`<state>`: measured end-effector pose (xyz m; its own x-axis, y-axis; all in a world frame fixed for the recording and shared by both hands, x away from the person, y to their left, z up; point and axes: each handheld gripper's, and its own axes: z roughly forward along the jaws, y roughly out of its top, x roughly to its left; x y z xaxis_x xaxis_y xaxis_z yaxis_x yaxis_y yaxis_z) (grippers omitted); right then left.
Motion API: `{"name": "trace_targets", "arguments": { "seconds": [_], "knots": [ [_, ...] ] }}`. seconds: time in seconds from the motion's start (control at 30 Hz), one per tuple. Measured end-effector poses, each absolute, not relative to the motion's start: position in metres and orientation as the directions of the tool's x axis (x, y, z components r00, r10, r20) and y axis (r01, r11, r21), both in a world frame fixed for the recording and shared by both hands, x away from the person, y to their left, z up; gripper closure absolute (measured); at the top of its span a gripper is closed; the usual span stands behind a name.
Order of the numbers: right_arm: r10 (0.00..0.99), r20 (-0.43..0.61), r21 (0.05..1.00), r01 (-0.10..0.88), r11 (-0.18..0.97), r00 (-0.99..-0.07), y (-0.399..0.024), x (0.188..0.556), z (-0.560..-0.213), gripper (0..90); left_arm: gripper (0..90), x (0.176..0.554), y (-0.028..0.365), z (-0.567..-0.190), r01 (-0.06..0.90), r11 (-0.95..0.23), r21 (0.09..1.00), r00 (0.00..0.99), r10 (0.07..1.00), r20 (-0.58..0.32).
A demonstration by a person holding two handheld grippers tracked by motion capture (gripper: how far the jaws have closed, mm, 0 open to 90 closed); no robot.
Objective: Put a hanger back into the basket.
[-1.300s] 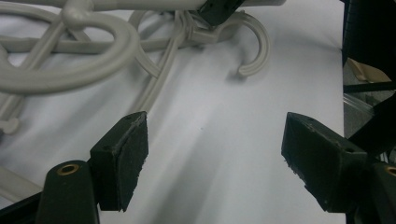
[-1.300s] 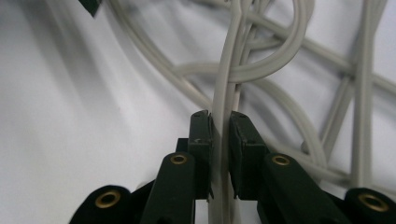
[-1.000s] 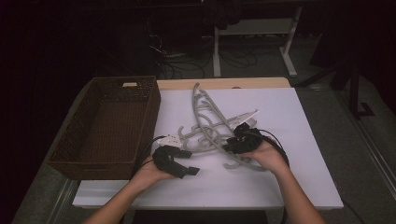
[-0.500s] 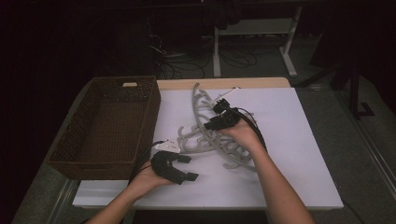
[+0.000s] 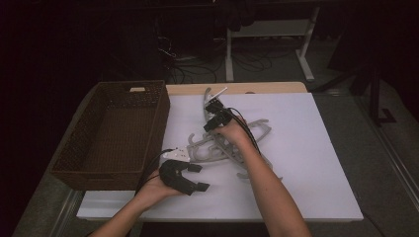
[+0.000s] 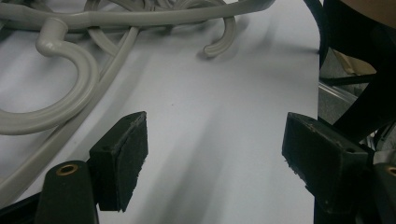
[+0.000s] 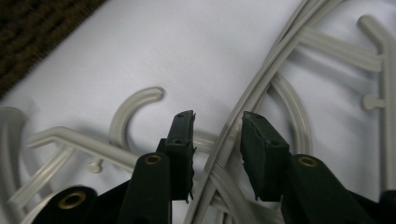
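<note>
While both hands work over the white surface (image 5: 306, 148):
Right claw (image 7: 217, 140): jaws just narrowing astride a grey hanger (image 7: 261, 88) bar, pads seemingly not pressing.
Left claw (image 6: 215, 154): released, hangers beyond its tips.

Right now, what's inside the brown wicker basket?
The brown wicker basket shows bare woven floor with nothing in it. Its near wall hides the strip of floor just behind it. The grey plastic hangers lie outside on the white tabletop.

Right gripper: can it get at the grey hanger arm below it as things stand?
Probably yes. The right gripper has been closing, its jaws already straddling a grey hanger arm in the pile, apparently without pressing it yet; nothing lies across it.
</note>
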<state>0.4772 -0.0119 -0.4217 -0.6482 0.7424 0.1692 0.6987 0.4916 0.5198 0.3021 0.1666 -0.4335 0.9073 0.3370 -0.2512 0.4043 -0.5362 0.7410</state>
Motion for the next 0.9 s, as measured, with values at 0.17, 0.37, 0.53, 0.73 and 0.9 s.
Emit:
{"name": "trace_targets", "arguments": {
  "seconds": [0.17, 0.37, 0.53, 0.73, 0.9],
  "knots": [
    [0.757, 0.172, 0.499, 0.718, 0.485, -0.631, -0.013, 0.48, -0.43, 68.5, 22.7, 0.302, 0.166, -0.434, 0.403, -0.536, 0.741, 0.908, 0.336, -0.251],
    [0.757, 0.182, 0.539, 0.707, 0.457, -0.628, -0.019, 0.478, -0.42, 88.9, 22.6, 0.302, 0.166, -0.434, 0.404, -0.535, 0.742, 0.907, 0.337, -0.25],
    [0.778, 0.164, 0.535, 0.718, 0.446, -0.606, -0.021, 0.478, -0.418, 67.0, 22.7, 0.301, 0.165, -0.433, 0.402, -0.537, 0.742, 0.908, 0.335, -0.249],
    [0.78, 0.199, 0.503, 0.745, 0.438, -0.593, -0.015, 0.482, -0.427, 58.3, 22.6, 0.302, 0.166, -0.434, 0.405, -0.537, 0.74, 0.907, 0.337, -0.252],
    [0.782, 0.188, 0.483, 0.749, 0.453, -0.594, -0.006, 0.481, -0.432, 56.2, 22.7, 0.302, 0.166, -0.435, 0.405, -0.539, 0.739, 0.907, 0.337, -0.251]
  ]
}}
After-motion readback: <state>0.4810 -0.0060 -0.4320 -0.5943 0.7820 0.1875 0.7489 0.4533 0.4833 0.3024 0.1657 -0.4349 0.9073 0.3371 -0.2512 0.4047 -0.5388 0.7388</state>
